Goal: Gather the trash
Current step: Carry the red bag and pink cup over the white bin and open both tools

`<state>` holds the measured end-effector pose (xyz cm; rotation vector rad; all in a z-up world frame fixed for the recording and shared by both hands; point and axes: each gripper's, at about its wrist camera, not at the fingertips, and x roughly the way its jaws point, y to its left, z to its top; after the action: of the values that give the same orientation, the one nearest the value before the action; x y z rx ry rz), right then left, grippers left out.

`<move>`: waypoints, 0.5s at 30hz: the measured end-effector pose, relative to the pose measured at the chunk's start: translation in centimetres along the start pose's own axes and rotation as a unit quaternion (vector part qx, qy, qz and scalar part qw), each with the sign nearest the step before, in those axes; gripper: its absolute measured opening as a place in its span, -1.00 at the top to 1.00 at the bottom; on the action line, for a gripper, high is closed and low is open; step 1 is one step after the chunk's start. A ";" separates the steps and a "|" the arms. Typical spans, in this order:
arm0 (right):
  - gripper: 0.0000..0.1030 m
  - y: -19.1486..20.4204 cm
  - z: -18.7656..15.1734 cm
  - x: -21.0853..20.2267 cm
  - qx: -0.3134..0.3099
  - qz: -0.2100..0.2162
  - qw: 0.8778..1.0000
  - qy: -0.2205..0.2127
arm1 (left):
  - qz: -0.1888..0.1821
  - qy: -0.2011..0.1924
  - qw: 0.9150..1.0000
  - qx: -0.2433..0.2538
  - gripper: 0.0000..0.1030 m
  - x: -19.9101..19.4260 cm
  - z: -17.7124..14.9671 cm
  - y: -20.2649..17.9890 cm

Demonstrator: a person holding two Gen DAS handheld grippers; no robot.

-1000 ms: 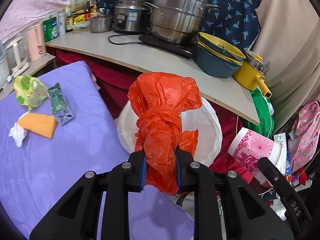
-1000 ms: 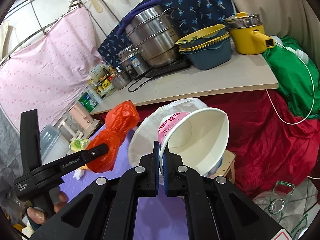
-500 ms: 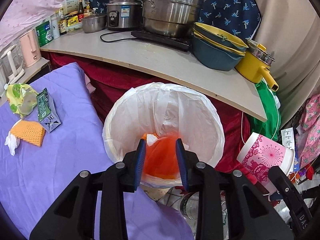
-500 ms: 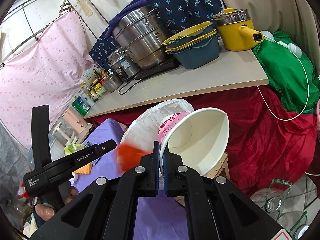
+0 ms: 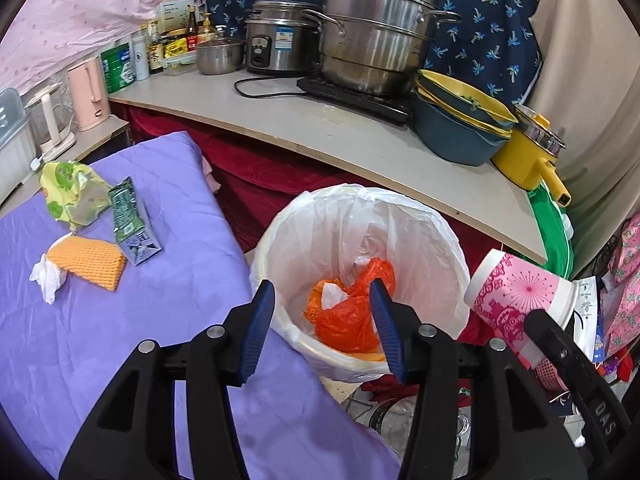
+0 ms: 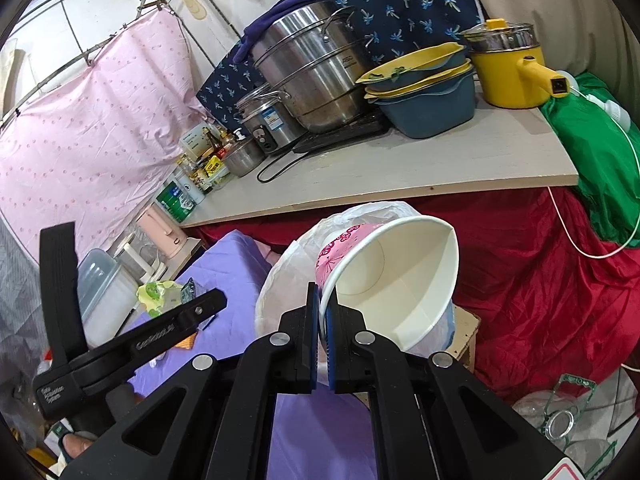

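A white-lined trash bin (image 5: 432, 236) stands beside the purple-covered table (image 5: 100, 340). An orange plastic bag (image 5: 348, 316) lies inside the bin. My left gripper (image 5: 322, 328) is open and empty just above the bin's near rim. My right gripper (image 6: 322, 336) is shut on the rim of a pink-and-white paper cup (image 6: 400, 280), held tilted beside the bin (image 6: 280, 280); the cup also shows in the left wrist view (image 5: 520, 296). On the table lie a yellow-green wrapper (image 5: 72, 196), a green packet (image 5: 132, 220), an orange sponge (image 5: 88, 260) and a white tissue (image 5: 46, 280).
A wooden counter (image 5: 340, 132) behind the bin holds steel pots (image 5: 376, 52), stacked blue-yellow basins (image 5: 460, 124) and a yellow pot (image 5: 528, 156). Red cloth (image 6: 540, 300) hangs below the counter. Glass jars (image 6: 568, 420) lie on the floor at right.
My left gripper opened and let go of the orange bag, which dropped into the bin. My right gripper stayed shut on the cup.
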<state>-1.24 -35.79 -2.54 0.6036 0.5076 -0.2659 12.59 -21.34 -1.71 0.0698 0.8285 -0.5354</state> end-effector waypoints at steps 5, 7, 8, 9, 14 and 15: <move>0.93 0.9 0.7 2.1 -0.011 0.007 1.000 0.010 | 0.023 -0.005 1.000 -0.017 0.02 -0.6 -0.5 2.6; 0.93 1.2 0.8 3.1 -0.013 0.007 1.000 0.015 | 0.030 -0.004 0.999 -0.024 0.02 -0.7 -0.7 3.6; 0.93 1.3 0.9 3.7 -0.014 0.008 1.000 0.019 | 0.035 -0.004 0.999 -0.027 0.02 -0.8 -0.7 4.1; 0.93 1.4 0.9 4.2 -0.016 0.008 1.000 0.022 | 0.040 -0.005 0.999 -0.031 0.02 -0.9 -0.8 4.7; 0.93 2.1 1.1 7.0 -0.023 0.004 0.999 0.038 | 0.059 -0.009 0.997 -0.042 0.02 -1.4 -1.2 6.7; 0.93 2.2 1.2 7.5 -0.023 0.003 0.999 0.041 | 0.060 -0.009 0.997 -0.043 0.02 -1.5 -1.3 7.0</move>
<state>6.36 -35.44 -4.66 0.5731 0.5889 -0.2238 14.21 -14.30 -2.51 0.0353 0.8226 -0.3854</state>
